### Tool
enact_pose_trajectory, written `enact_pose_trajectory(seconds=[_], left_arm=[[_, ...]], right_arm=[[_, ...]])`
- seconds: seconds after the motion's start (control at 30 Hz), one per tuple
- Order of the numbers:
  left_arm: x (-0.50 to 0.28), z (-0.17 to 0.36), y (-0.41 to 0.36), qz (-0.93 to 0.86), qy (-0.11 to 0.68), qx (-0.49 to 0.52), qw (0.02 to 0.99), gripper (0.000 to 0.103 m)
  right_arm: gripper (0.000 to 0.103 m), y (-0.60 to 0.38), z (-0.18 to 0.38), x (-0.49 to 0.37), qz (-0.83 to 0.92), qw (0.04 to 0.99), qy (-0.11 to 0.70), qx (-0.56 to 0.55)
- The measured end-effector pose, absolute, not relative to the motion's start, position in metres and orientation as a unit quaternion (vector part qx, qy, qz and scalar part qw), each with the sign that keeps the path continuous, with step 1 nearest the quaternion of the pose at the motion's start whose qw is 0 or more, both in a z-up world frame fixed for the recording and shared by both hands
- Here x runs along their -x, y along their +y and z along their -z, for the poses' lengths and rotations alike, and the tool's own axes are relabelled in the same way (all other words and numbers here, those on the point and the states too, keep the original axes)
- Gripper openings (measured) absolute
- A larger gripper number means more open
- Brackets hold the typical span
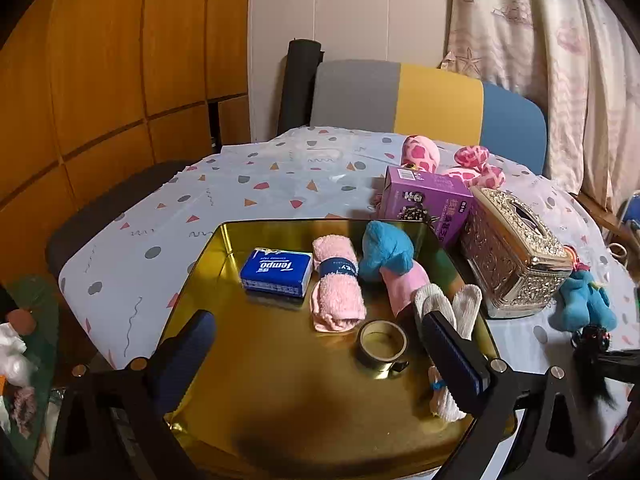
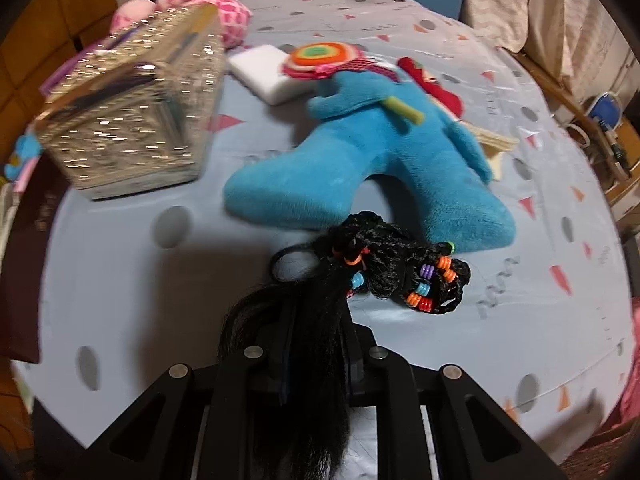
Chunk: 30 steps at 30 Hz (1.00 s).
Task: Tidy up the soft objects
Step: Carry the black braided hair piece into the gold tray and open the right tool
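Observation:
A gold tray (image 1: 280, 400) holds a blue Tempo tissue pack (image 1: 277, 273), a rolled pink towel (image 1: 335, 288), a blue and pink plush (image 1: 386, 258), a tape roll (image 1: 381, 344) and white socks (image 1: 466, 306). My left gripper (image 1: 316, 356) is open above the tray, its right finger (image 1: 452, 350) by the socks. My right gripper (image 2: 316, 320) is shut on a black braided hairpiece with coloured beads (image 2: 400, 276), held just above the tablecloth. A blue plush toy (image 2: 360, 164) lies beyond it.
A shiny metal tissue box (image 1: 516, 248) and a purple carton (image 1: 424, 200) stand right of the tray. A pink spotted plush (image 1: 452, 160) lies at the back. A white pad (image 2: 264, 68) lies by the blue plush. A chair (image 1: 400, 96) stands behind the table.

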State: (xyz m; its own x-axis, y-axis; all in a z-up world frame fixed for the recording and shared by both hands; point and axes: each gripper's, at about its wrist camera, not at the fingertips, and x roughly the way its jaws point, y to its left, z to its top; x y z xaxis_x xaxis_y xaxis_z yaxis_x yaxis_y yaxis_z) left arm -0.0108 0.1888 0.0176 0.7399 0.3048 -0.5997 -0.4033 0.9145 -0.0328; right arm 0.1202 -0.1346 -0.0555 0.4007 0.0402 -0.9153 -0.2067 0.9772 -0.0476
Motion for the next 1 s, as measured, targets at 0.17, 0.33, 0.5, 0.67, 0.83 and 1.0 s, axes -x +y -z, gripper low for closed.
enact_pose_trajectory(seconds=[0.17, 0.33, 0.5, 0.67, 0.83, 1.0], left_arm=[[0.015, -0.013, 0.188, -0.187, 0.319, 0.09, 0.925, 0.103], [0.016, -0.005, 0.195, -0.182, 0.338, 0.121, 0.916, 0.103], [0.02, -0.005, 0.2, -0.183, 0.336, 0.124, 0.916, 0.103], [0.024, -0.005, 0.208, -0.182, 0.336, 0.137, 0.914, 0.103], [0.028, -0.007, 0.215, -0.188, 0.332, 0.141, 0.913, 0.103], [0.034, -0.013, 0.226, -0.203, 0.324, 0.146, 0.913, 0.103]], right_arm=[[0.012, -0.124, 0.05, -0.108, -0.106, 0.833, 0.542, 0.036], [0.009, -0.11, 0.047, -0.09, -0.141, 0.827, 0.544, 0.023], [0.008, -0.1, 0.038, -0.074, -0.184, 0.826, 0.532, 0.014], [0.007, -0.081, 0.007, -0.063, -0.23, 0.838, 0.495, 0.012], [0.007, -0.044, -0.022, -0.059, -0.281, 0.839, 0.466, 0.032], [0.007, 0.0, -0.05, -0.061, -0.343, 0.832, 0.433, 0.052]])
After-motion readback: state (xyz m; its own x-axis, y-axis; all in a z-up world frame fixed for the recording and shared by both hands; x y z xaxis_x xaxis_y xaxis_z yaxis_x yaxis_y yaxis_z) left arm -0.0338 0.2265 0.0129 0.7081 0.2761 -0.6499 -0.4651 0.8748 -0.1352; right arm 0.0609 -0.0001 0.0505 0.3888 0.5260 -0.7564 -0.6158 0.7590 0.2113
